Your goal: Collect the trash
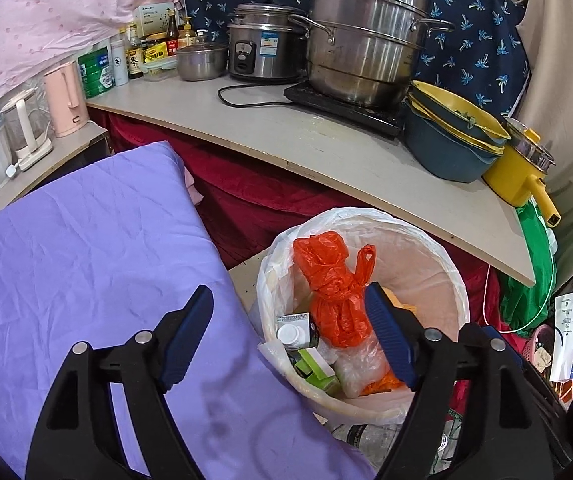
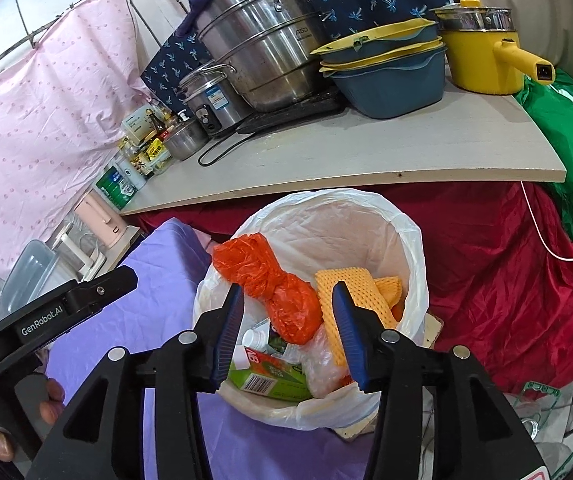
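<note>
Left gripper [image 1: 290, 336]: jaws wide apart, empty.
Right gripper [image 2: 288, 336]: parted, empty.
Knotted orange plastic bag [image 2: 274, 284] in the white-lined round bin [image 2: 414, 240]: likely light, soft, slippery; best pinched at knot.

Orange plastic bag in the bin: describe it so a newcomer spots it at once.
Find the long pale countertop crowded with steel pots; on the floor just below its front edge stands a round bin lined with a white bag. The orange plastic bag lies on top of the rubbish inside, toward the purple sheet. It is the only knotted, crinkly, bright orange item; the yellow foam netting beside it is paler and meshed.
</note>
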